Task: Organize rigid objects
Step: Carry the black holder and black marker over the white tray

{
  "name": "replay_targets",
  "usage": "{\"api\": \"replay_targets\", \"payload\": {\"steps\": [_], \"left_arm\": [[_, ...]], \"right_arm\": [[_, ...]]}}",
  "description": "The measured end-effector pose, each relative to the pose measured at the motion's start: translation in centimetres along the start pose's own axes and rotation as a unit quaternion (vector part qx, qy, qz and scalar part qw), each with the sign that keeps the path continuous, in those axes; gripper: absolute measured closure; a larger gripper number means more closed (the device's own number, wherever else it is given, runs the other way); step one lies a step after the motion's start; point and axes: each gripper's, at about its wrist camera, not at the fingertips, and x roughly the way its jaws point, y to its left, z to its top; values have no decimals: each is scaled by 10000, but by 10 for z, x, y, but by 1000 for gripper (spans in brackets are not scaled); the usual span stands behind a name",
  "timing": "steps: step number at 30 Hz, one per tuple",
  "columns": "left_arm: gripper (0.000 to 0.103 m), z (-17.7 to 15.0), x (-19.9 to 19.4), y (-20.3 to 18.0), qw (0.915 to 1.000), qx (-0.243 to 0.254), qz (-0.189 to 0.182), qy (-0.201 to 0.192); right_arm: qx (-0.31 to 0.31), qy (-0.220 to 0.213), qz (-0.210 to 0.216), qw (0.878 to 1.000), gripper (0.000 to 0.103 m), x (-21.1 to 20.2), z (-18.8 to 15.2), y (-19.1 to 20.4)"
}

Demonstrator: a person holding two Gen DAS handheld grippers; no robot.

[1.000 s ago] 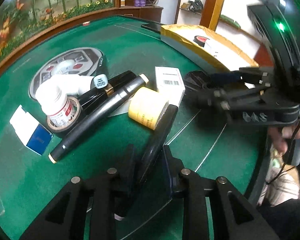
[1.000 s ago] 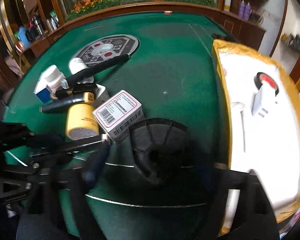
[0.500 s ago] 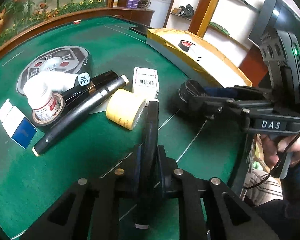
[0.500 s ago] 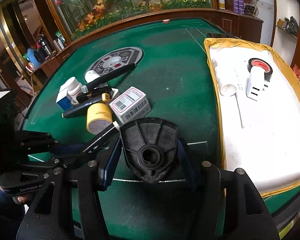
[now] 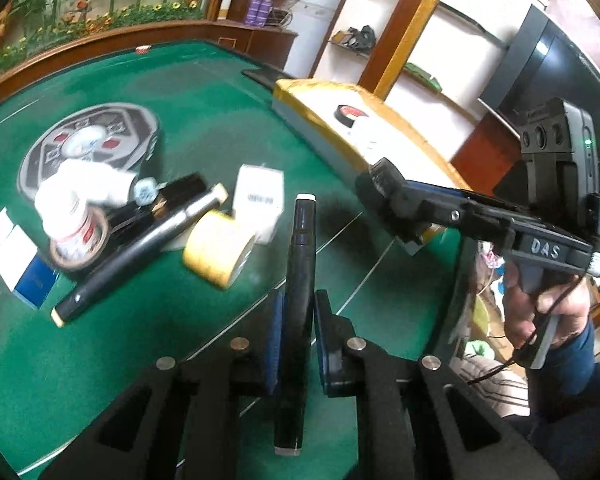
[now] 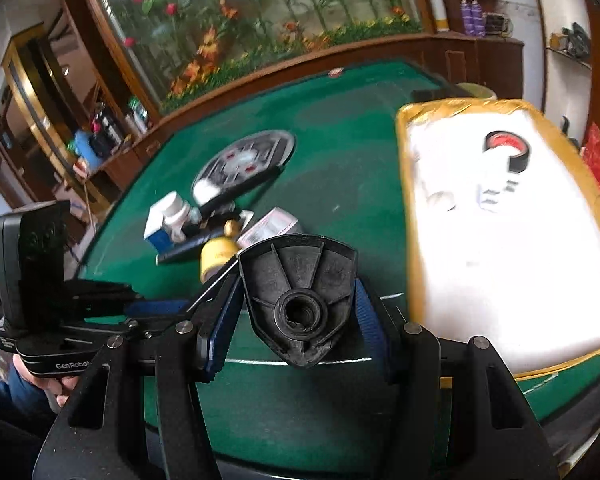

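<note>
A: Start at the left of the left wrist view. What's there?

B: At nine o'clock a blue-and-white box [image 5: 18,264] lies on the green table [image 5: 228,128]. Next to it a white bottle [image 5: 70,216] stands in a tape ring [image 5: 80,246], with a long black pen [image 5: 140,248] leaning past them.

A: And the middle?

B: A yellow tape roll [image 5: 220,254] just beside a white carton [image 5: 260,200]. At six o'clock the left gripper [image 5: 296,344] is clamped on a black marker [image 5: 298,280], its white tip pointing to twelve, lifted clear of the felt.

A: Right side?

B: At three o'clock the right gripper [image 6: 300,308] pinches a black plastic fitting [image 6: 298,296], ribbed, with a round socket. At one o'clock in its own view sits the yellow-rimmed tray [image 6: 404,184], holding a black tape roll [image 6: 508,152].
</note>
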Motion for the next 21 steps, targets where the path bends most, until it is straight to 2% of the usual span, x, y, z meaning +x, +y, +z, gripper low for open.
{"api": "replay_targets", "payload": {"steps": [10,14,21], "left_arm": [[88,44,25,-33,9986,-11,-523,-65],[88,64,43,-49,9979,10,-654,7],[88,101,84,-73,9965,59,-812,178]], "right_arm": [[593,-505,-428,9960,47,-43,14,-63],[750,-526,-560,9942,47,-49,23,-86],[977,-407,-1055,9888,47,-41,40,-128]]}}
